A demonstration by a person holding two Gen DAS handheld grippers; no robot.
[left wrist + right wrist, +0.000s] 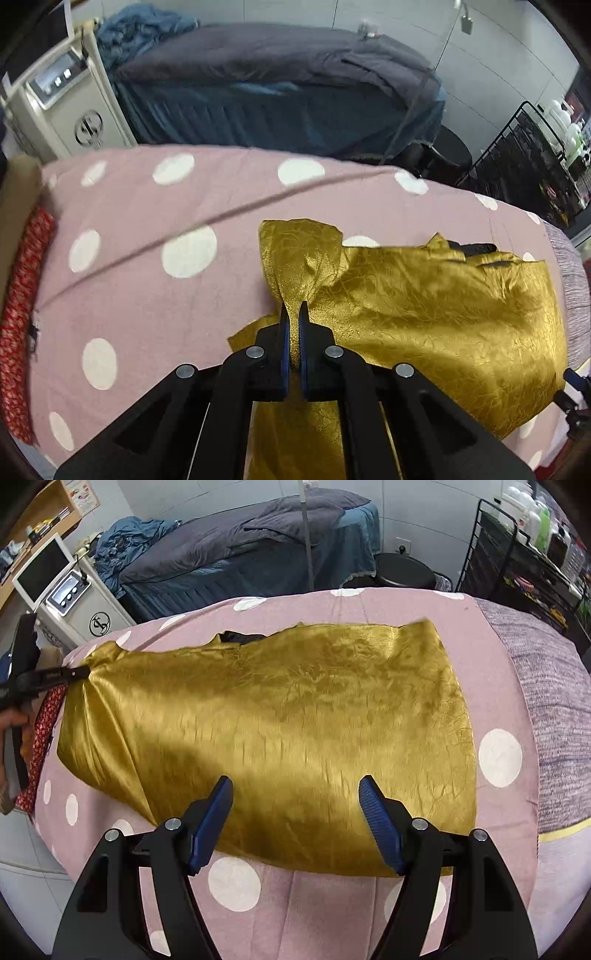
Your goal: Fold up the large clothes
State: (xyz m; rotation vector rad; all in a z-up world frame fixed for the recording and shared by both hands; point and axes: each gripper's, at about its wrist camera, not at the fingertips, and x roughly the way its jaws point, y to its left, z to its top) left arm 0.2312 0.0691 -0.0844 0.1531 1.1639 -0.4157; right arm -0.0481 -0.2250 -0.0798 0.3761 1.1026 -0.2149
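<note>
My left gripper (293,308) is clamping a bunched fold of the gold cloth (424,317), its blue pads (283,332) pressed together with only the fabric between them. My right gripper (295,786) is hovering with its jaws standing wide apart above the near edge of the cloth, nothing between the pads (376,819) and no contact visible. The cloth is lying spread across a pink cover (147,295) with white dots, which is draped over a padded surface; in the right wrist view the cloth is occupying most of the middle of that surface, with its near hem close to the front edge and a dark patch (236,637) showing at its far edge. A grey knit blanket (546,686) is lying on the right end of the surface, touching the pink cover. A red patterned strip (22,314) is running along the left end. Behind the surface, a second bed (251,550) is standing with dark grey and blue bedding. A white machine (77,602) with a screen and buttons is standing at the left, near a wooden shelf (44,513). A black wire rack (517,561) holding bottles is standing at the right, beside a black round stool (402,570). The walls are pale.
</note>
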